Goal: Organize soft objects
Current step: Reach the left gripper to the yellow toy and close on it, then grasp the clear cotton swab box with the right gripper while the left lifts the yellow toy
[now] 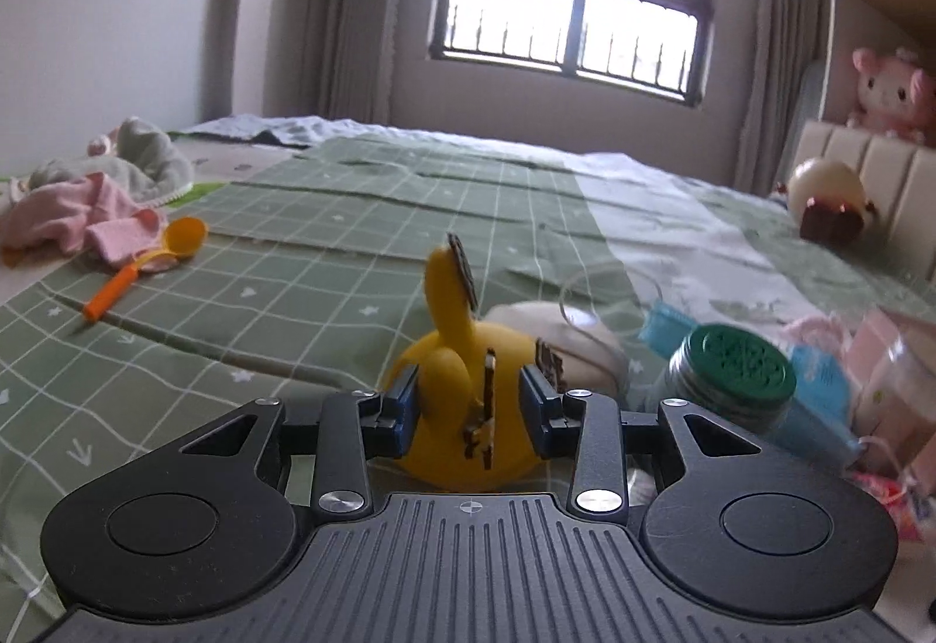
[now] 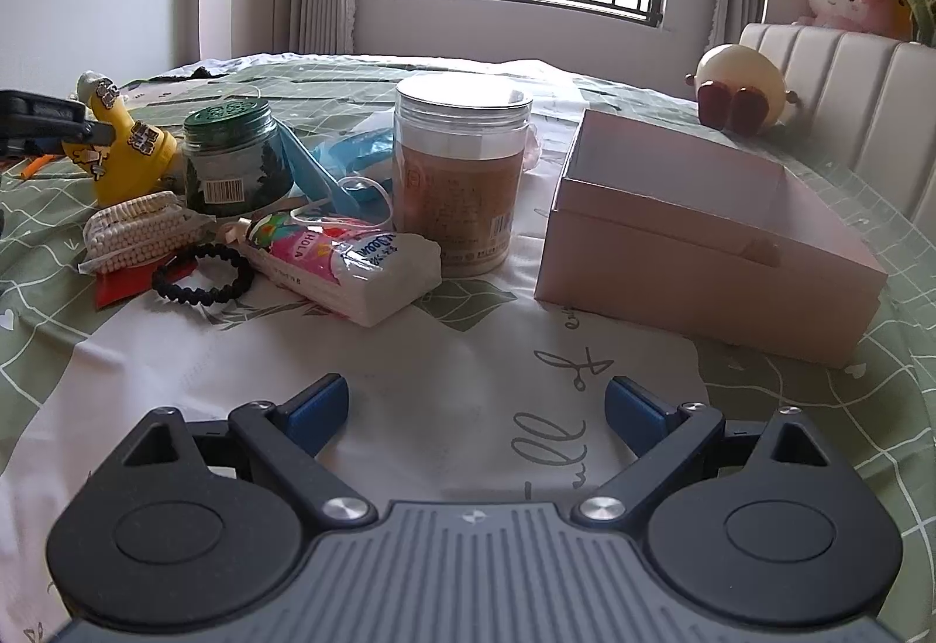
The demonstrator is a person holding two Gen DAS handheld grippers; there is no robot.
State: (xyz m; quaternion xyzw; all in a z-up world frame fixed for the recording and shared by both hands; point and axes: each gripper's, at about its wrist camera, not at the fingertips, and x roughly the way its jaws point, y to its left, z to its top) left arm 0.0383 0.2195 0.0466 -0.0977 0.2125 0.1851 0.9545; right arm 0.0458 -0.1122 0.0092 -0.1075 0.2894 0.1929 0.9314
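Note:
A yellow banana-shaped soft toy (image 1: 450, 368) stands on the bed between the blue pads of my left gripper (image 1: 471, 409), which is closed on it. The same toy shows in the right wrist view (image 2: 126, 151), with the left gripper's fingers (image 2: 88, 131) around it. My right gripper (image 2: 477, 409) is open and empty, low over the white part of the bedspread. An open pink box (image 2: 702, 257) sits to its front right. A tissue pack (image 2: 351, 262), a black hair tie (image 2: 202, 274) and a white beaded item (image 2: 137, 230) lie in front.
A green-lidded jar (image 2: 234, 157), a clear plastic canister (image 2: 459, 175) and blue face masks (image 2: 345, 163) crowd the pile. An orange spoon (image 1: 146, 268) and pink and grey cloths (image 1: 99, 192) lie far left. Plush toys (image 2: 743, 93) sit by the headboard.

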